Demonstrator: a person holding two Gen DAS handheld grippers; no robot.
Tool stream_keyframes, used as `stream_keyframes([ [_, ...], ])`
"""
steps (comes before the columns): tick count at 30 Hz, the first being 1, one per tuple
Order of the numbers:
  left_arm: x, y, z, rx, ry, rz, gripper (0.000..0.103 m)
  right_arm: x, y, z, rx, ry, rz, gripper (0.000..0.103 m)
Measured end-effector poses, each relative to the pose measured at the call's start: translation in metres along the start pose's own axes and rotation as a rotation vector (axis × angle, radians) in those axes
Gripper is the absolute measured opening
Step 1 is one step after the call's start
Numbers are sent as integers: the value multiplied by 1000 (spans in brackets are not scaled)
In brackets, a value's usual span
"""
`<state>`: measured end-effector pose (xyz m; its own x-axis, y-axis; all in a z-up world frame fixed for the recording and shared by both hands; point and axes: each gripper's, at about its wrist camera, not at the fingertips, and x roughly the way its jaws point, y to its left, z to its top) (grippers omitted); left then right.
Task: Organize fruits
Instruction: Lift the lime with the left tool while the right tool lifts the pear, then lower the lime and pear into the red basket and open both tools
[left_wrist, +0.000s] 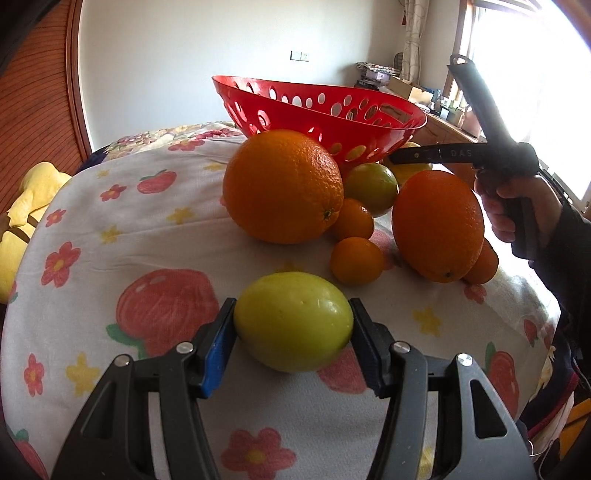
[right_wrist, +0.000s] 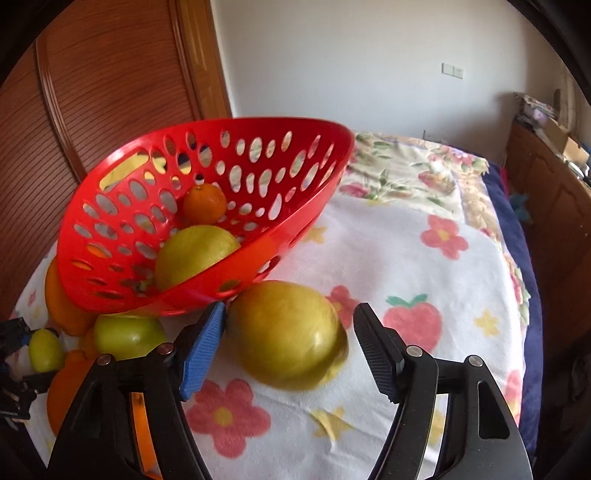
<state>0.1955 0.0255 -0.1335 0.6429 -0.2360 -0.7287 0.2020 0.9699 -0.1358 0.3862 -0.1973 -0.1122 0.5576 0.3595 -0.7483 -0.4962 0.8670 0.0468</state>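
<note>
Small yellow-green fruit (left_wrist: 293, 321), smooth and egg-shaped, clamped between the pads of the left hand-held gripper (left_wrist: 293, 332), resting on or just above the flowered blanket (left_wrist: 110, 229) of the bed. Larger yellow-green fruit (right_wrist: 286, 334), round and slightly blurred, lying on the same blanket between the spread fingers of the right hand-held gripper (right_wrist: 288, 345): blue pad (right_wrist: 201, 350) close to its left side, contact unclear, black pad (right_wrist: 376, 354) standing clear of its right side, so open around it, not gripping.

Seen only from the left wrist: two big oranges (left_wrist: 282, 186) (left_wrist: 437, 225), several small tangerines (left_wrist: 356, 260) and a green-orange fruit (left_wrist: 371, 188) clustered in front of the red basket (left_wrist: 369, 122), plus the person's right hand (left_wrist: 517, 210) on the other tool's handle.

Seen only from the right wrist: inside of the tilted red basket (right_wrist: 110, 206), holding one tangerine (right_wrist: 204, 204) and one yellow-green fruit (right_wrist: 195, 254); basket rim propped on fruit, leaning toward the camera, its lower edge just above and touching or nearly touching the large fruit. At far left of that view, the small yellow-green fruit (right_wrist: 45, 350) again, in the left tool's grip.
</note>
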Motion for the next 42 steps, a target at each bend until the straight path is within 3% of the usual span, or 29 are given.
stream_keyframes([
  [5, -1, -2, 0, -5, 0, -7, 59, 3, 10, -7, -22, 22, 19, 67],
  [14, 1, -4, 9, -2, 10, -4, 57, -9, 7, -17, 19, 29, -14, 66],
  [25, -1, -10, 9, 22, 9, 11, 56, -36, 19, -38, -31, 19, -31, 66],
  [34, -24, -13, 22, 35, -65, 10, 56, -57, 24, -48, -33, -11, -28, 66],
  [42, -39, -9, 62, 53, -152, 14, 56, -89, 28, -36, -45, -89, -35, 66],
])
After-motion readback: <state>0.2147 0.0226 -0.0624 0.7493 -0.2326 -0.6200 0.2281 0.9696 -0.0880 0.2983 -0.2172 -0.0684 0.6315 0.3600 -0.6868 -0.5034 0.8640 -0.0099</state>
